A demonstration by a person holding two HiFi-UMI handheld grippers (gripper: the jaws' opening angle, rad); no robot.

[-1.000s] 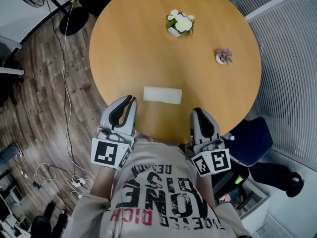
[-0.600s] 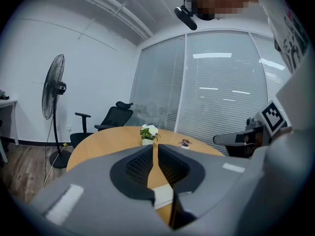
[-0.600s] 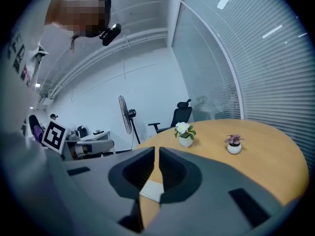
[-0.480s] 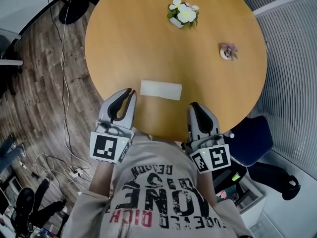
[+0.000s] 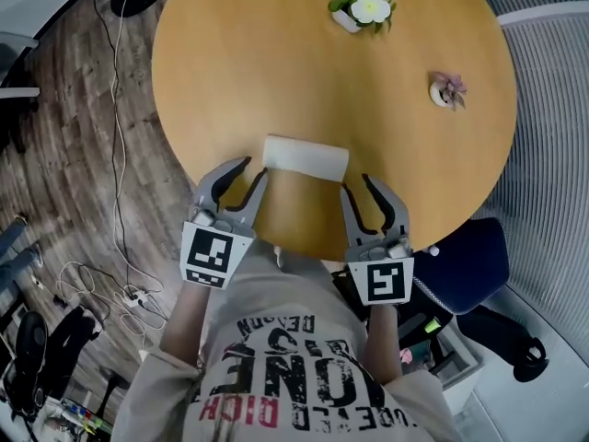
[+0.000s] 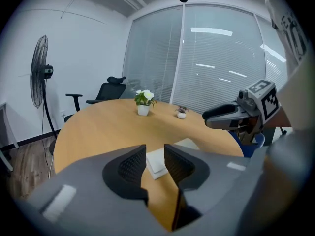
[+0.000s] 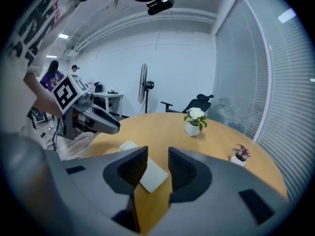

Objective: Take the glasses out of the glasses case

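A closed white glasses case (image 5: 306,157) lies flat near the front edge of the round wooden table (image 5: 276,72). My left gripper (image 5: 254,169) sits at the case's left end, and its jaws have just been opening with nothing gripped. My right gripper (image 5: 357,184) is at the case's right end; its jaws have also just been opening and are empty. In the left gripper view the case (image 6: 156,161) shows just beyond the left gripper (image 6: 155,155). In the right gripper view the case (image 7: 152,176) shows beyond the right gripper (image 7: 157,157). No glasses are visible.
A white pot of white flowers (image 5: 361,5) and a small pink plant pot (image 5: 448,90) stand on the far side of the table. A blue chair (image 5: 469,256) is at the right. Cables (image 5: 110,284) trail over the wood floor on the left.
Both grippers came down and forward to the two ends of the case. Their jaws, shut before, now stand apart.
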